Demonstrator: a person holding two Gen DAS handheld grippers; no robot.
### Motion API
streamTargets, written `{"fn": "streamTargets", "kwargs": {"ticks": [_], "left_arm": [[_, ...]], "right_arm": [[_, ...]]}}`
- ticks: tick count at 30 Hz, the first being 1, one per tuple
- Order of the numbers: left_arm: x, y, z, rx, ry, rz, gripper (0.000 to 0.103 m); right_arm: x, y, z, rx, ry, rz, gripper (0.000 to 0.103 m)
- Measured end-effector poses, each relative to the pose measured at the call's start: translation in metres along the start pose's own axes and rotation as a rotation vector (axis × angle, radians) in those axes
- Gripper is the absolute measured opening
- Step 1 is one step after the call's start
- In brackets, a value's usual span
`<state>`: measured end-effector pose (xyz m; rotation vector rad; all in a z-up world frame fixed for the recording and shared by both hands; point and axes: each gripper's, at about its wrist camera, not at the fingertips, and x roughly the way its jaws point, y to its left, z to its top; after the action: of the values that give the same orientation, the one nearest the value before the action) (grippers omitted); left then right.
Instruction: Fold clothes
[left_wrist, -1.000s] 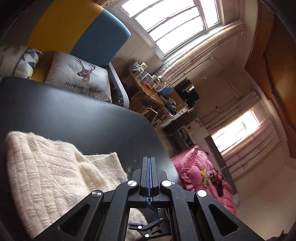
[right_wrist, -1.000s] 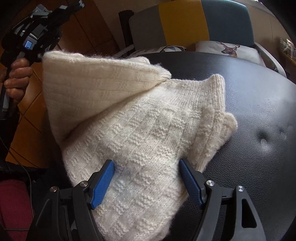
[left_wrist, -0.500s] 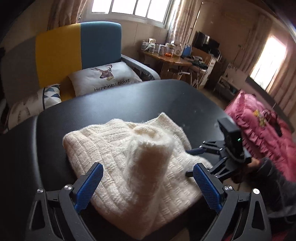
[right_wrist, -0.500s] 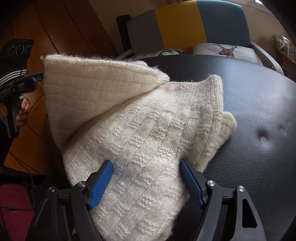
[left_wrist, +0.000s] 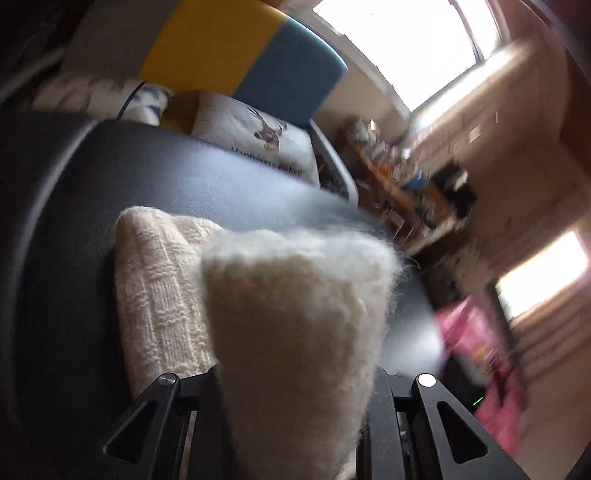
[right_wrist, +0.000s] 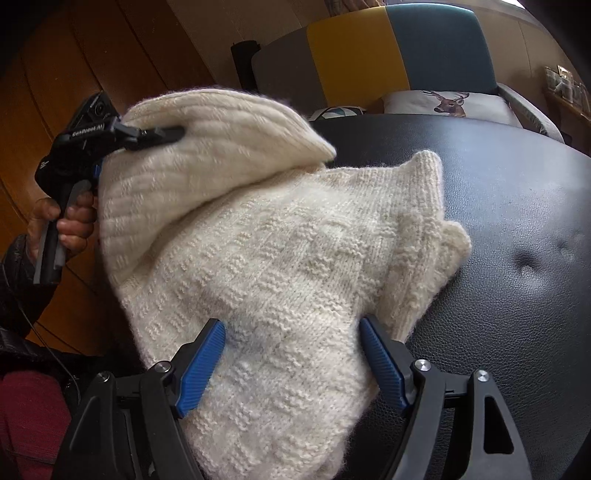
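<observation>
I can't see my left gripper's fingertips (left_wrist: 295, 424) (buried under the sweater (left_wrist: 295, 314)); the room beyond smears into blur.

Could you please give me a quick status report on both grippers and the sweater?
Left gripper shut on cream knitted sweater, lifting its ribbed edge. Right gripper open, straddling the sweater's near part. Sweater half-folded on black padded table. Nothing obstructing.

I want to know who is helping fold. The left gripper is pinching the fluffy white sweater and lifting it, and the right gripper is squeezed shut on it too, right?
Not quite. In the right wrist view the right gripper is open, its blue fingers apart over the sweater. The left gripper does pinch and lift it.
</observation>
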<state>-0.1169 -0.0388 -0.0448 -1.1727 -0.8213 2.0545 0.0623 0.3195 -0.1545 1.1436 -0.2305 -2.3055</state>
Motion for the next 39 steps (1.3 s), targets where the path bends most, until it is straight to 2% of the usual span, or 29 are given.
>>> {"fn": "streamTargets", "kwargs": {"ticks": [1,4,5,7,10,13,16,20,23,25,27,30,33,35,37,39], "left_arm": [[-0.010,0.008,0.005,-0.081,-0.051,-0.071,0.021],[-0.027,0.006,0.011,-0.160,-0.162,-0.214,0.020],[-0.030,0.000,0.012,-0.157,-0.184,-0.250,0.020],[-0.017,-0.033,0.009,-0.026,-0.140,-0.285,0.020],[0.019,-0.083,-0.009,0.201,0.009,-0.317,0.020],[0.068,-0.114,-0.046,0.403,0.187,-0.227,0.021],[0.111,-0.117,-0.083,0.491,0.283,-0.104,0.021],[0.122,-0.121,-0.117,0.554,0.260,-0.038,0.024],[0.115,-0.123,-0.127,0.565,0.238,-0.032,0.041],[0.107,-0.123,-0.125,0.553,0.238,-0.059,0.060],[0.092,-0.125,-0.124,0.553,0.222,-0.096,0.070],[0.060,-0.131,-0.120,0.592,0.164,-0.142,0.077],[0.030,-0.124,-0.114,0.620,0.078,-0.129,0.083],[0.020,-0.117,-0.113,0.649,0.051,-0.101,0.083],[0.020,-0.114,-0.120,0.692,0.066,-0.092,0.083],[0.021,-0.111,-0.129,0.743,0.079,-0.077,0.083]], "right_arm": [[-0.001,0.000,-0.001,0.007,-0.004,0.004,0.078],[-0.002,-0.001,-0.002,0.024,-0.012,0.010,0.078],[-0.002,-0.001,-0.002,0.030,-0.013,0.011,0.078],[-0.003,-0.002,-0.002,0.043,-0.016,0.018,0.078],[-0.005,-0.005,-0.001,0.066,-0.024,0.037,0.078],[-0.007,-0.005,-0.004,0.080,-0.035,0.050,0.078],[-0.007,-0.005,-0.006,0.085,-0.042,0.054,0.078],[-0.007,-0.002,-0.008,0.059,-0.041,0.050,0.078],[-0.010,0.001,-0.008,0.028,-0.030,0.052,0.078],[-0.017,0.001,-0.009,0.025,-0.002,0.066,0.077],[-0.029,-0.010,-0.013,0.125,0.012,0.125,0.077],[-0.051,-0.040,-0.031,0.383,-0.036,0.290,0.078],[-0.068,-0.070,-0.064,0.642,-0.201,0.537,0.080],[-0.074,-0.082,-0.082,0.762,-0.321,0.653,0.089],[-0.072,-0.087,-0.091,0.843,-0.387,0.708,0.092],[-0.065,-0.089,-0.090,0.889,-0.400,0.728,0.093]]}}
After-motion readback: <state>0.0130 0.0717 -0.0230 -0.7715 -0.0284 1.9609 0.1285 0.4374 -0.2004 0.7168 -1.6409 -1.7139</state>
